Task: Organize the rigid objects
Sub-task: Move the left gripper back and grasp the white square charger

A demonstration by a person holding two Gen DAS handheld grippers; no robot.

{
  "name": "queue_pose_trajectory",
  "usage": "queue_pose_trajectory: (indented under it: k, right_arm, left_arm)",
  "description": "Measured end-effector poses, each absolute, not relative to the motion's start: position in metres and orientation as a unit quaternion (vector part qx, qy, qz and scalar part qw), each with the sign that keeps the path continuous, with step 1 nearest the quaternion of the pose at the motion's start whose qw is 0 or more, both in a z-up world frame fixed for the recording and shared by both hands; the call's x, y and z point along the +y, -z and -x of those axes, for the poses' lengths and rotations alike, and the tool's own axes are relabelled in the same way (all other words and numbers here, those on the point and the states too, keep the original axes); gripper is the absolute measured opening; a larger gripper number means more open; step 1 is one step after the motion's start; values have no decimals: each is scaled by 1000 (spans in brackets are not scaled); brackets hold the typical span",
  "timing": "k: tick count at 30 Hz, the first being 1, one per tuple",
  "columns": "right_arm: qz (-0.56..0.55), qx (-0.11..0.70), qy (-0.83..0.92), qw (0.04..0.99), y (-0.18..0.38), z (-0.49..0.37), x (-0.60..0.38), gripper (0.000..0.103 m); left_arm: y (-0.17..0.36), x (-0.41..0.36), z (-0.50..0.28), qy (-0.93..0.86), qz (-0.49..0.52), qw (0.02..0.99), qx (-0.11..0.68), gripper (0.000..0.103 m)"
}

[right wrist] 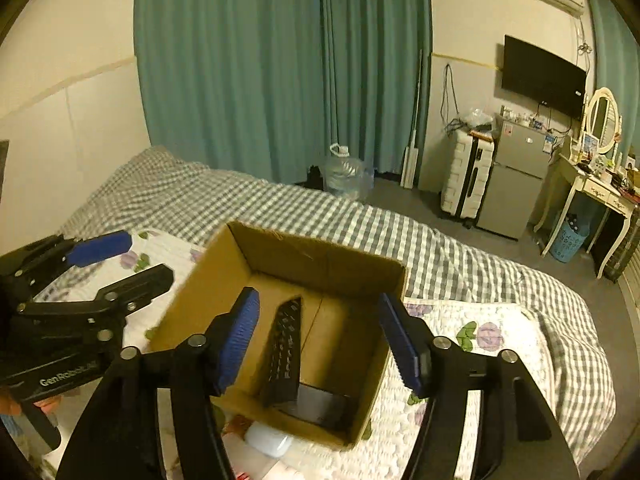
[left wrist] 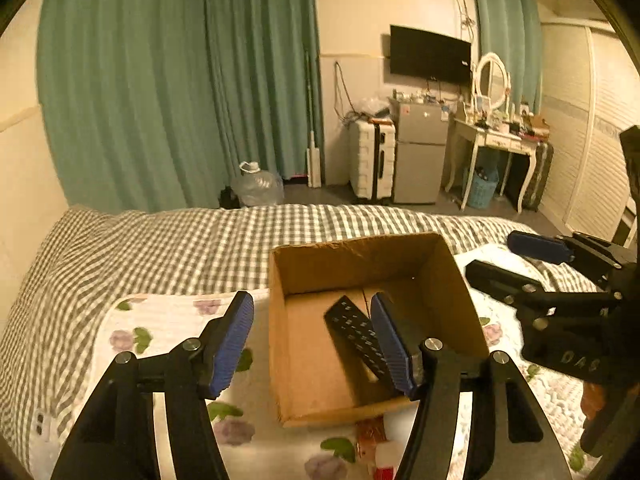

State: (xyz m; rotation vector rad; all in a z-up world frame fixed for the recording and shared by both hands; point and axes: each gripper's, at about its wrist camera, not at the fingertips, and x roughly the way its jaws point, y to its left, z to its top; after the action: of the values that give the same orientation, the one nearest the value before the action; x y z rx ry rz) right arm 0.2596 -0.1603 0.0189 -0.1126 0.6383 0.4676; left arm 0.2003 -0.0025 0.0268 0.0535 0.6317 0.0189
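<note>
An open cardboard box (left wrist: 277,332) (right wrist: 320,250) stands on a floral quilt on the bed. Inside it a black remote control (left wrist: 356,332) (right wrist: 286,344) leans tilted, its lower end on a dark flat object (right wrist: 320,408) at the box's near wall. My left gripper (left wrist: 311,300) is open above the box's left wall, and nothing is between its blue pads. My right gripper (right wrist: 319,298) is open over the box's inside, also holding nothing. Each gripper shows in the other's view: the right gripper (left wrist: 516,260) beside the box's right wall, the left gripper (right wrist: 132,260) beside its left.
Small items lie on the quilt in front of the box: a white object (right wrist: 268,440) and a red one (left wrist: 372,432). A grey checked bedspread (left wrist: 160,248) covers the bed beyond. On the floor stand a water jug (left wrist: 258,186), a white suitcase (left wrist: 372,160) and a small fridge (left wrist: 420,152).
</note>
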Motion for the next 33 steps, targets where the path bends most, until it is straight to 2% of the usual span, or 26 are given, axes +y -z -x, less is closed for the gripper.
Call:
queue_pose_trajectory:
  k: [6,11,17,24,33]
  right_arm:
    - [54,282,-223,932,-45,-218,-165,72]
    - [60,275,-220,934,-40,-186,-163,76]
    - [61,305,-211,927,-2,-161,-168,77]
    - [66,357,-212,907,52,-155,-173,77]
    - [76,387,-205,896,81,-159,-172,77]
  left_arm:
    - [-38,8,-163,-27,-26,952,304,67]
    - [-27,20,-137,-43,-15,948,314,68]
    - [13,29,-120,-60,1,934,352,68]
    - [83,25,-113,-66,-10,906,418,68]
    - [141,5,-117,-26,-19,873,487,68]
